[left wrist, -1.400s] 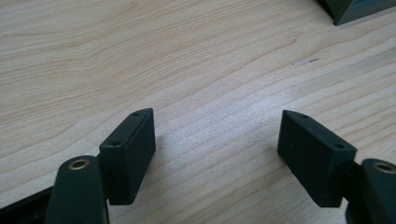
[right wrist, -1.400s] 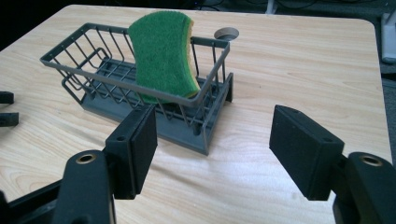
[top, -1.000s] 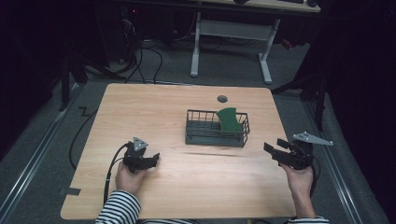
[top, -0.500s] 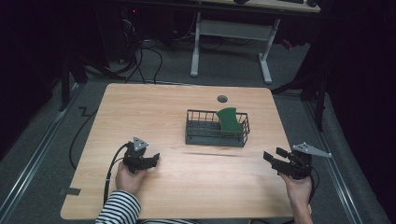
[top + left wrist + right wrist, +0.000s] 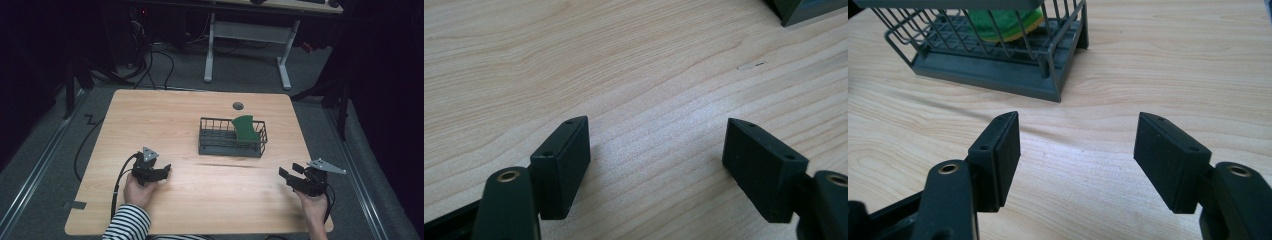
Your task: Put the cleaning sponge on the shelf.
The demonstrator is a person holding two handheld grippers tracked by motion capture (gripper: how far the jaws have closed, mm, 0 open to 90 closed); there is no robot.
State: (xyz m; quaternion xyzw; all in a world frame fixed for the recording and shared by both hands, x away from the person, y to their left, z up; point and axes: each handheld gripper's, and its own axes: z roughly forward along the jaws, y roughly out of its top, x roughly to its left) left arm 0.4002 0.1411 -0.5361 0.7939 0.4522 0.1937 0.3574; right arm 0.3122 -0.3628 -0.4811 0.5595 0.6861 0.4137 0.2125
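Green sponge (image 5: 246,128) leaning upright in the right end of the wire basket (image 5: 220,148), mid-bench. Left gripper (image 5: 159,172) low over the near-left part of the wooden bench (image 5: 165,115), jaws spread, bare wood between them. Right gripper (image 5: 290,176) near the bench's right front edge, jaws spread wide with nothing between, aimed at the basket's near corner, well apart from it. Striped sleeve (image 5: 126,225) at the left wrist.
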